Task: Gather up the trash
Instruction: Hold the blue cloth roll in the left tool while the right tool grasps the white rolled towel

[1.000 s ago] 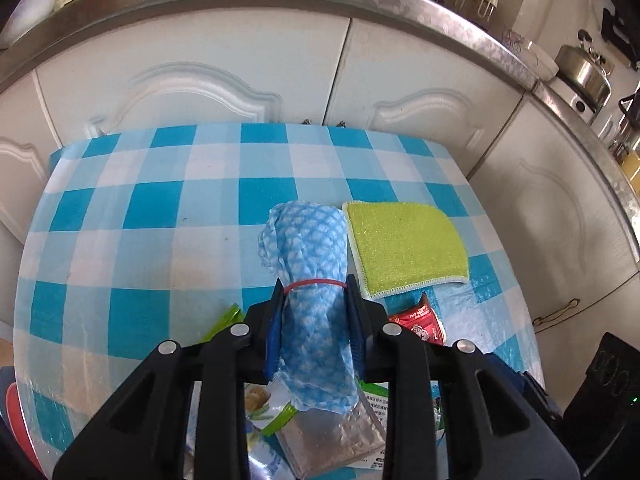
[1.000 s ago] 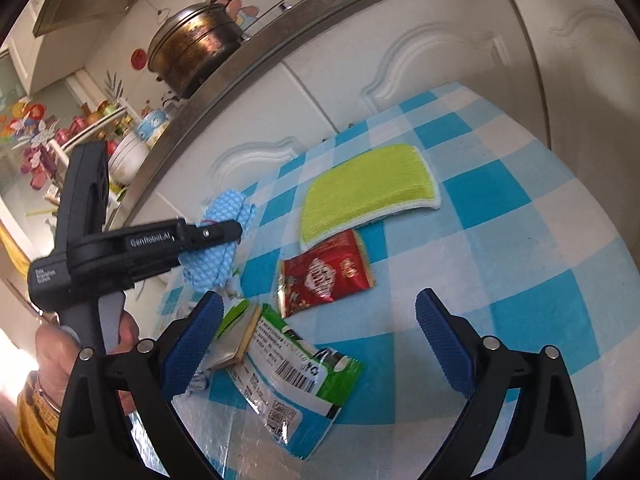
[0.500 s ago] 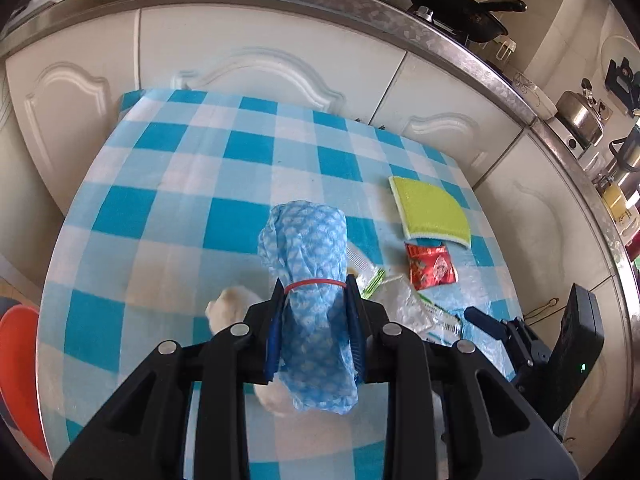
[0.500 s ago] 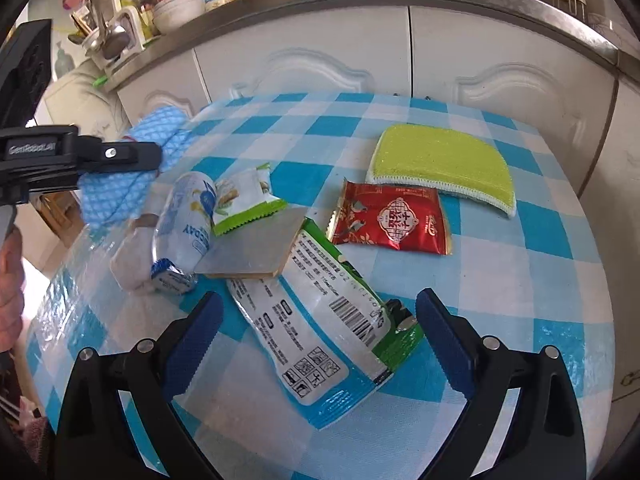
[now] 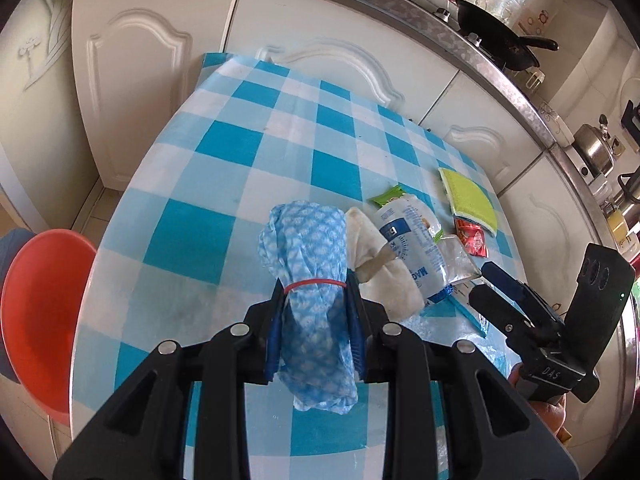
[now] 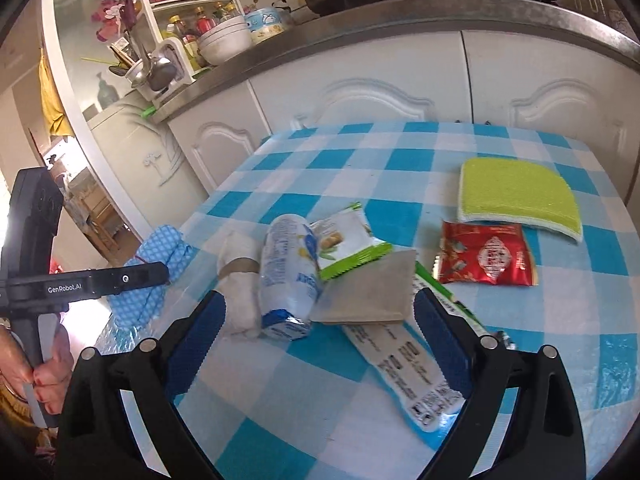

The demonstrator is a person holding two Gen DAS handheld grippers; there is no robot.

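Between left jaws, crumpled cloth (image 5: 310, 276) (waffle-textured)

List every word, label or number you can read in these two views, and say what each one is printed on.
"GenRobot.AI": on the side of the left gripper.
"DAS": on the body of the right gripper.
"MAG": partly readable on the blue and white wrapper.
Red packet: print too small to read.
Long barcode wrapper: text blurred, unreadable.
Green snack packet: unreadable.
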